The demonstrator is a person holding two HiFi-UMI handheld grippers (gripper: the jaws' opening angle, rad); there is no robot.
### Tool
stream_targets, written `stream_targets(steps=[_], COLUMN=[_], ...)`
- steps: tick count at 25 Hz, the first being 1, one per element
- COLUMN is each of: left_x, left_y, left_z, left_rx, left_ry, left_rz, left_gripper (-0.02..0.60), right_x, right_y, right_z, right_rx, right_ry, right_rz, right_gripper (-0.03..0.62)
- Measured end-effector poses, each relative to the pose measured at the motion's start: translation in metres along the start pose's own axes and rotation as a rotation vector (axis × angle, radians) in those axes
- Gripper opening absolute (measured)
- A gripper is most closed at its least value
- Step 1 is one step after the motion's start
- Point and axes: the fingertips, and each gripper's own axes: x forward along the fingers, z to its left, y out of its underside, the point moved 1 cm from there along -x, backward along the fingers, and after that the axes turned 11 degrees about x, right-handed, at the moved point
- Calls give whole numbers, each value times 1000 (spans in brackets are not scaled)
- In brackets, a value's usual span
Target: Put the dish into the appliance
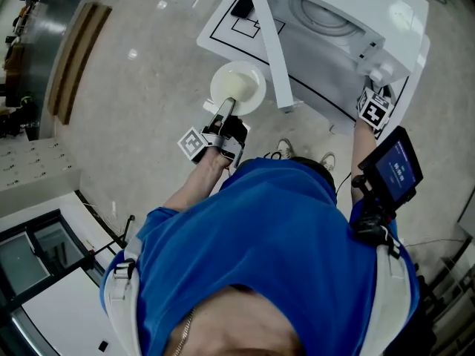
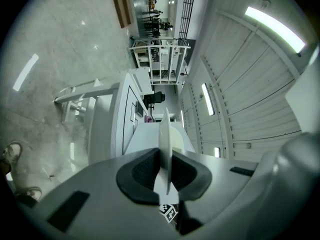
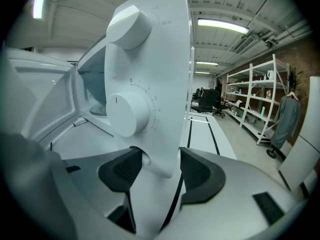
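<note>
One plate held at one open microwave, a gripper on each.

My left gripper (image 1: 226, 111) is clamped on the near rim of the single white plate (image 1: 237, 87), which hangs in the air just in front of the microwave (image 1: 401, 21), beside its open door (image 1: 271, 50) and not inside. In the left gripper view the plate (image 2: 165, 144) shows edge-on only, so its face is hidden. My right gripper (image 3: 157, 171) has its jaws closed against the lower corner of the control panel (image 3: 165, 49), which carries two knobs (image 3: 129, 26); the marks round the dials are too small to read. The door hides part of the cavity. My two shoes (image 1: 286, 150) peek out below the table (image 1: 223, 30).
</note>
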Motion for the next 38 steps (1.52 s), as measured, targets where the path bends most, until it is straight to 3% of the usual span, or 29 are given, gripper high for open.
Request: stream_targets(steps=[6,13,23,38], left_x=[-30,-61,-68,-119], left_y=[-34,-68,-69,-36], left_z=[10,6,17,5], left_rx=[-5,29,18,13], left_ry=[-19,-14,-12,-37], left_rz=[-138,-219,-236,-337], left_gripper=[26,26,26,26], right_x=[0,-16,-14,-45], right_y=[1,-1,3,-3], right_z=[-2,1,-1,5], right_rx=[-2,-9,-8,-52], right_ry=[13,21,22,-79], right_rz=[0,-8,-20,-42], right_gripper=[244,244,244,244])
